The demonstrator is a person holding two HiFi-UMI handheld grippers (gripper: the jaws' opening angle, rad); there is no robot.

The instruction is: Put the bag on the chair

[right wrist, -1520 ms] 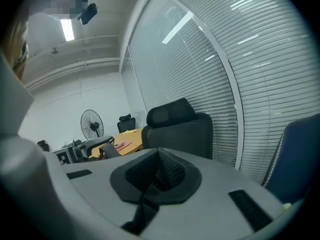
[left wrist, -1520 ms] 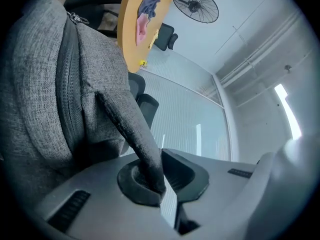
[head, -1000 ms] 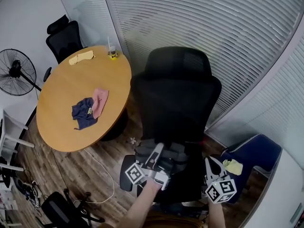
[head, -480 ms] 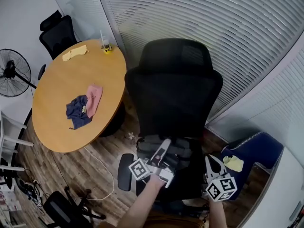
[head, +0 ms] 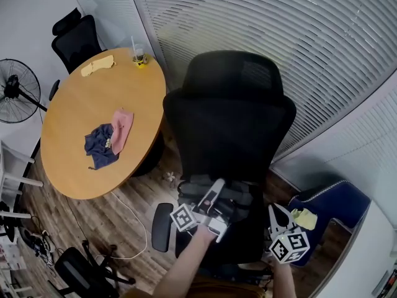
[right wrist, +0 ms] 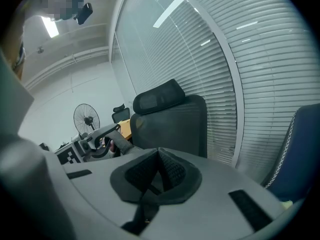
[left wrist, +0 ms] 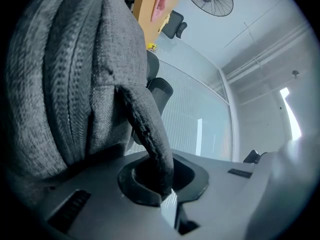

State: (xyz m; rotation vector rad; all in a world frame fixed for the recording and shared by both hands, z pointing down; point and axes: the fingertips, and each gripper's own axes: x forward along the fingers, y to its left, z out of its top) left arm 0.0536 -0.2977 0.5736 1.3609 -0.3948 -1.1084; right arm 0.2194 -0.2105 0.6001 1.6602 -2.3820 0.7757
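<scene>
A grey fabric bag hangs low in front of the black office chair, over its seat. My left gripper is shut on the bag's grey strap, which runs from the bag body down between the jaws of the left gripper. At the lower right my right gripper is shut on a black webbing strap. The right gripper view shows the chair's back ahead and the left gripper at the left. The seat is mostly hidden by the bag and the grippers.
A round wooden table stands at the left with a blue cloth, a pink cloth and a yellow cloth. A fan and a second black chair are beyond it. A blue chair is at the right, slatted blinds behind.
My left gripper has risen a little toward the chair's back with the grey bag. The right gripper has hardly moved. The head view has shifted slightly.
</scene>
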